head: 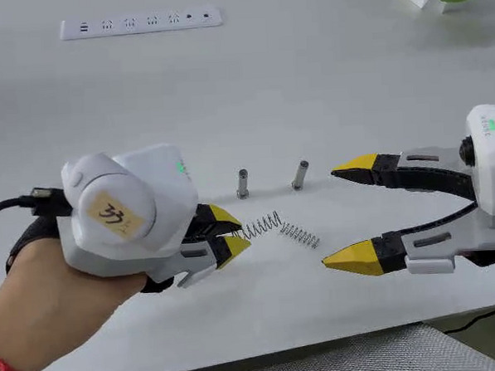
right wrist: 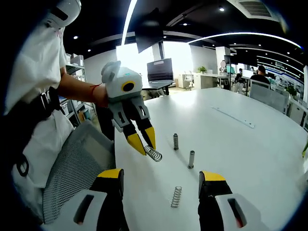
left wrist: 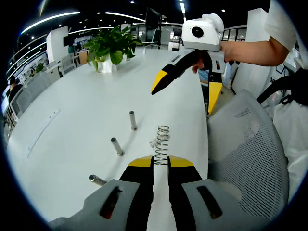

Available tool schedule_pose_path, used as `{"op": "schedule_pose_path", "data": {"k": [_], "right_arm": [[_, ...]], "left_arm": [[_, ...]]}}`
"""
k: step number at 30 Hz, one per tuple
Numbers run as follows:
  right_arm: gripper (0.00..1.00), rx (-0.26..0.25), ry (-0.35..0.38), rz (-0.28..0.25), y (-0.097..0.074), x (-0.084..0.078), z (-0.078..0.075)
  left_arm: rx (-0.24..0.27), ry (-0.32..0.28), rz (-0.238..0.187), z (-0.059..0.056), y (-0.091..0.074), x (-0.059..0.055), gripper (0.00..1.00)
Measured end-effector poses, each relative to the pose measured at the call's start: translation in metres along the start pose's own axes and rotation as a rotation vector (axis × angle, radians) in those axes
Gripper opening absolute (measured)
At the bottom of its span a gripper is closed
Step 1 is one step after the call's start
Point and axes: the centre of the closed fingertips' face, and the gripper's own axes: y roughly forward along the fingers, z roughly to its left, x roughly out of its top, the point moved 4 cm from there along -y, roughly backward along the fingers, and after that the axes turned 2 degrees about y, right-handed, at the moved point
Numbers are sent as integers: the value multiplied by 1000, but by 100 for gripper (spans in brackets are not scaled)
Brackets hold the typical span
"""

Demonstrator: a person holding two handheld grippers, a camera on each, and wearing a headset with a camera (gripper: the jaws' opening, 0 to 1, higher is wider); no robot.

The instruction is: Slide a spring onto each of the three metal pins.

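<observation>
Nearest, the left gripper (head: 240, 233) is clenched on one end of the held spring (head: 262, 225). Its free coils stick out to the right past the jaw tips, low over the table (head: 308, 82). Just right of it, a loose spring (head: 301, 234) lies flat between the two grippers. The right gripper (head: 330, 218) is spread wide and grasps nothing, its tips near that loose spring. Farther back, the left pin (head: 242, 184) and the right pin (head: 300, 174) stand upright and bare, so at least two fittings remain. The held spring is near the left pin, not yet over it. A third pin (left wrist: 97, 180) stands left of those; I cannot tell whether it carries a spring.
</observation>
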Motion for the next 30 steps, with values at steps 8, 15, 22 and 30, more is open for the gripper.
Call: {"op": "schedule_pose_path", "data": {"k": [8, 15, 22, 30], "right_arm": [[46, 27, 30, -59, 13, 27, 7], [34, 49, 97, -141, 19, 47, 11], [29, 63, 135, -164, 25, 53, 15], [19, 81, 228, -238, 26, 60, 17]], "left_arm": [[21, -46, -103, 0, -15, 6, 6], [23, -83, -212, -1, -27, 16, 6], [21, -115, -288, -3, -34, 23, 6], [13, -158, -358, -5, -38, 30, 6]]}}
